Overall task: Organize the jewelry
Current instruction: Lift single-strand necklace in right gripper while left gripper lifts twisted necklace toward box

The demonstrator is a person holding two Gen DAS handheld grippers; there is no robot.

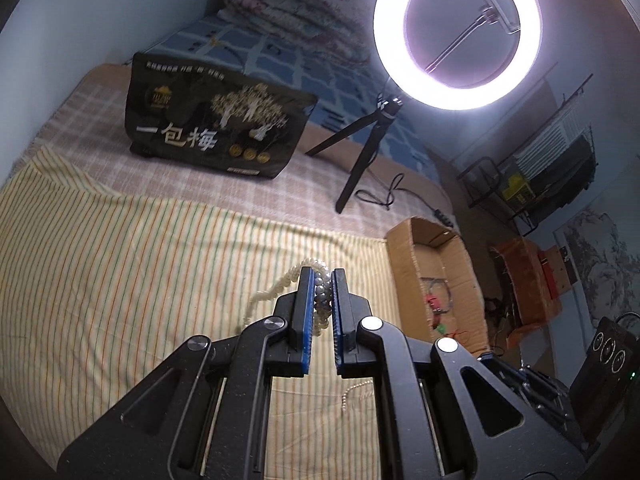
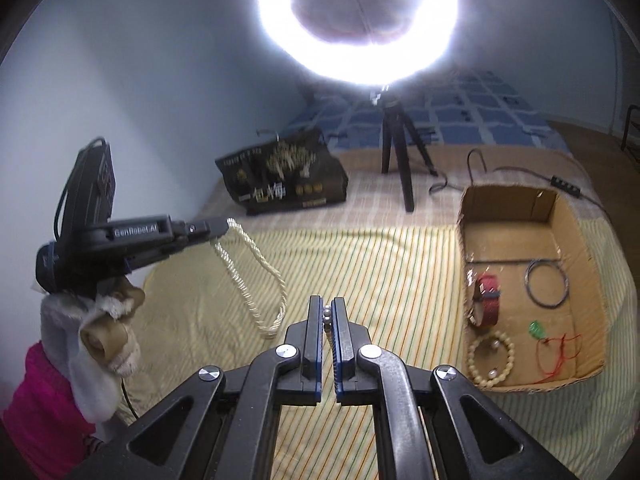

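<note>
My left gripper (image 1: 323,276) is shut on a multi-strand pearl necklace (image 1: 280,286) and holds it in the air over the striped sheet. From the right wrist view the left gripper (image 2: 224,224) shows at the left with the necklace (image 2: 256,276) hanging in a long loop. My right gripper (image 2: 328,308) is shut on a thin string of small pearl beads (image 2: 327,316); a bit of bead chain (image 1: 356,394) also shows low in the left wrist view. An open cardboard box (image 2: 464,216) on the right holds a red watch (image 2: 488,300), a bead bracelet (image 2: 490,362), a dark ring-shaped cord (image 2: 546,284) and a red string with a green pendant (image 2: 556,346).
A ring light on a black tripod (image 2: 400,152) stands on the bed beyond the box, its cable (image 2: 520,170) running right. A black printed bag (image 2: 284,176) stands at the back. The cardboard box (image 1: 436,276) sits at the bed's right edge. A wall lies along the left.
</note>
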